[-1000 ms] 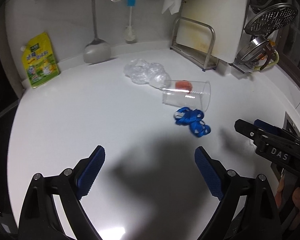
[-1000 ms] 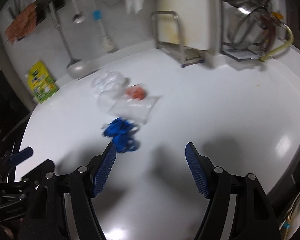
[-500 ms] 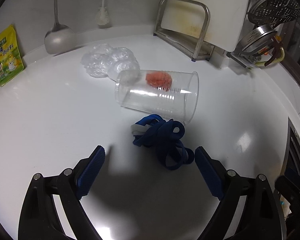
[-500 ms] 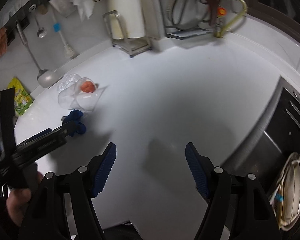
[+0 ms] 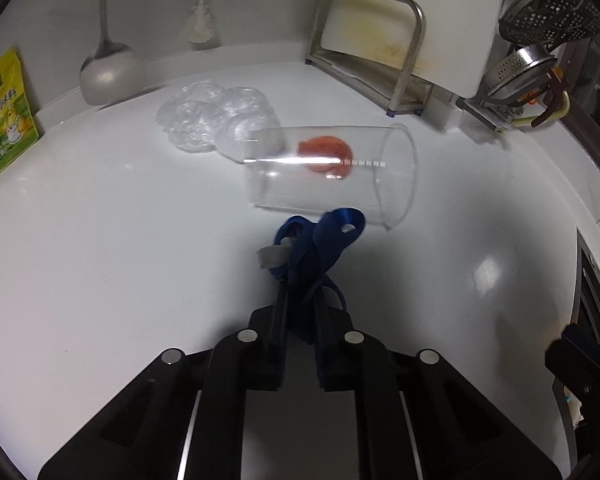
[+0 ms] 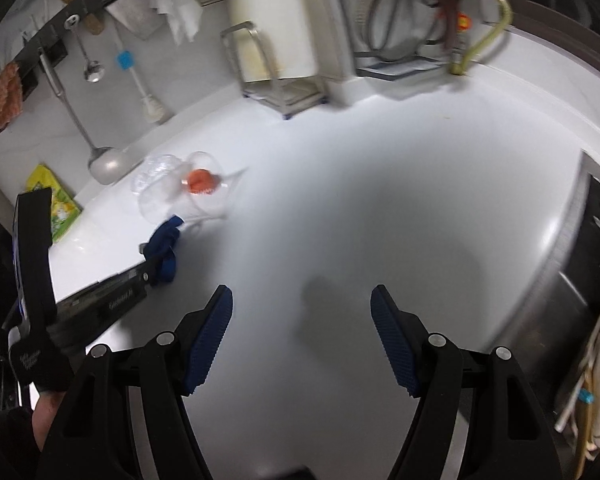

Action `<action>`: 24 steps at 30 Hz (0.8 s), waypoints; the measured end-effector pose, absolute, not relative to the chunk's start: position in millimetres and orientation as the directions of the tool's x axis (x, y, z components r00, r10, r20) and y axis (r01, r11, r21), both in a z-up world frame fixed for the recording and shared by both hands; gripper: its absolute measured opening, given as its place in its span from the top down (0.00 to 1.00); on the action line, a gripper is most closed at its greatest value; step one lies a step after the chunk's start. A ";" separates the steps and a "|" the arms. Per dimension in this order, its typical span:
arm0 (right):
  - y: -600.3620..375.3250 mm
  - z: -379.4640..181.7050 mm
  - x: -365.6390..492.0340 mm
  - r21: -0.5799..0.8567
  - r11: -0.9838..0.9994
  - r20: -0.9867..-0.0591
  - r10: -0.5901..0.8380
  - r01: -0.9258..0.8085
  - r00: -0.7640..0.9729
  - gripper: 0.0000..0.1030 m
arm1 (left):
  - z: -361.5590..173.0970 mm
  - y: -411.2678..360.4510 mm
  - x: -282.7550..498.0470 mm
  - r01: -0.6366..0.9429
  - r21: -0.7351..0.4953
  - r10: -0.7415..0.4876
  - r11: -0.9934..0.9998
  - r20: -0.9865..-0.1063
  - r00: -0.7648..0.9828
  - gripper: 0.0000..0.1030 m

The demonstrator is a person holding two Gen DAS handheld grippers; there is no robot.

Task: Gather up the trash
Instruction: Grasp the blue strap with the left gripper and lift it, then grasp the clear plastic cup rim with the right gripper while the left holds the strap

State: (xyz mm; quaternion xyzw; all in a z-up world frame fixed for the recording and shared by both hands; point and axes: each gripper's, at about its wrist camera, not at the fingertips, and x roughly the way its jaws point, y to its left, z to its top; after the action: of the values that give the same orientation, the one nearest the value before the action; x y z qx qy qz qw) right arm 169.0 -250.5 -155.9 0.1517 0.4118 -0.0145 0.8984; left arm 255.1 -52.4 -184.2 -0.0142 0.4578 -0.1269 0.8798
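Observation:
A tangled blue strap (image 5: 324, 236) lies on the white counter (image 5: 120, 260) just in front of a clear plastic cup (image 5: 332, 184) tipped on its side. An orange scrap (image 5: 326, 152) shows through the cup's wall. Crumpled clear plastic (image 5: 212, 120) sits behind the cup. My left gripper (image 5: 300, 292) is closing its jaws tight on the near end of the strap, and its pads press on it. The right wrist view shows the same grip from the side: left gripper (image 6: 150, 268), strap (image 6: 164, 240), cup (image 6: 196, 196). My right gripper (image 6: 300, 304) hangs open over bare counter, with nothing between its fingers.
A yellow-green pouch (image 5: 6, 108), a ladle (image 5: 108, 68) and a brush (image 5: 202, 24) stand along the back wall. A cutting board in a metal rack (image 5: 412, 20) and a dish rack with strainers (image 5: 540, 40) fill the back right. A dark appliance (image 6: 596, 240) borders the counter's right edge.
My left gripper came forward and down over the blue strap, then its jaws went from wide open to shut on it. The right gripper swung away toward the counter's right side and stayed open.

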 end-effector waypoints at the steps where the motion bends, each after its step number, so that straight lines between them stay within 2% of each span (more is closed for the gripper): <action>1: -246.3 -155.4 174.3 0.266 0.955 -0.739 0.112 0.134 0.665 0.33 | -182.7 -45.9 254.6 0.206 -0.139 -0.232 0.969 -0.801 0.552 0.90; 12: -206.3 -156.0 246.0 0.297 0.952 -0.695 0.267 -0.072 0.668 0.33 | -169.6 16.2 247.0 0.182 -0.028 -0.136 0.983 -0.780 0.611 0.91; 24: -153.4 -167.8 300.3 0.338 0.916 -0.685 0.397 -0.217 0.611 0.34 | -166.0 64.7 243.8 0.121 -0.019 -0.088 0.992 -0.794 0.602 0.91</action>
State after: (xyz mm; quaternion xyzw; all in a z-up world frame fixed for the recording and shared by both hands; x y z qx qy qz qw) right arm 300.3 -153.4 -167.8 0.1110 0.4062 0.1724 0.8905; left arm 243.8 64.7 -166.0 0.0185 0.4422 -0.0586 0.8948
